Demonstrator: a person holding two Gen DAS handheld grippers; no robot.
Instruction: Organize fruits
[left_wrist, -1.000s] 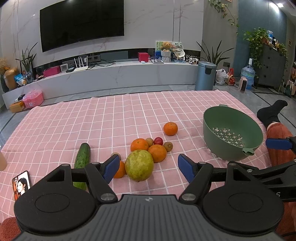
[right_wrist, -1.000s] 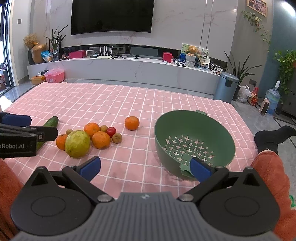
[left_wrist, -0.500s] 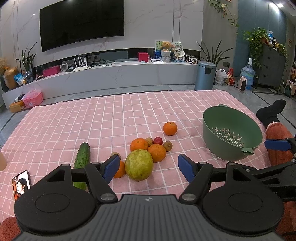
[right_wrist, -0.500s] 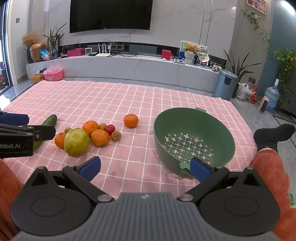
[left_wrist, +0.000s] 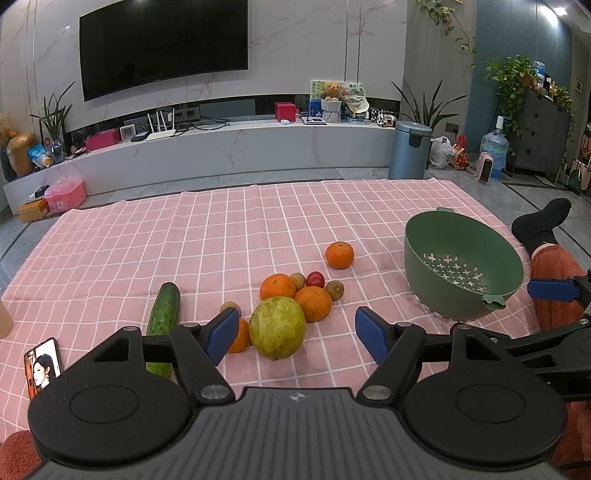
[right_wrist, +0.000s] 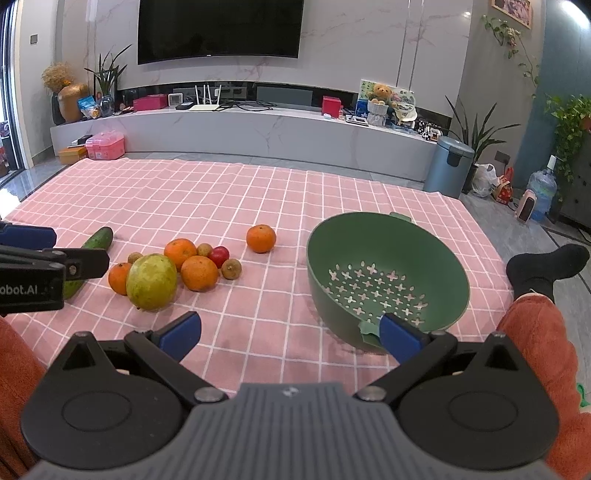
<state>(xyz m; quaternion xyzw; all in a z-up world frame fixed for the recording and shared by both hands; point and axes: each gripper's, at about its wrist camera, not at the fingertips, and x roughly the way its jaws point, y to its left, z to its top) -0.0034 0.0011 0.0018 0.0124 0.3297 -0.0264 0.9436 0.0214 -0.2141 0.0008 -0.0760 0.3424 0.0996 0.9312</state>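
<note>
A cluster of fruit lies on the pink checked cloth (left_wrist: 221, 236): a big green-yellow pomelo (left_wrist: 277, 327) (right_wrist: 151, 281), several oranges (left_wrist: 277, 287) (right_wrist: 199, 273), a red fruit (left_wrist: 315, 279) and small brown fruits. One orange (left_wrist: 339, 254) (right_wrist: 261, 238) lies apart, toward the bowl. A cucumber (left_wrist: 164, 317) (right_wrist: 92, 243) lies to the left. An empty green colander bowl (left_wrist: 461, 266) (right_wrist: 388, 277) stands at the right. My left gripper (left_wrist: 297, 334) is open, just short of the pomelo. My right gripper (right_wrist: 290, 334) is open and empty, its right finger by the bowl's near rim.
A phone (left_wrist: 41, 365) lies on the cloth at the near left. The person's orange-trousered leg (right_wrist: 532, 332) with a black sock (left_wrist: 541, 221) lies right of the bowl. A white TV bench (left_wrist: 221, 147) and a grey bin (left_wrist: 412, 149) stand beyond the cloth.
The right gripper has drifted slightly nearer the cloth and bowl. The left gripper has barely moved. Both stay open; no fruit has moved.
</note>
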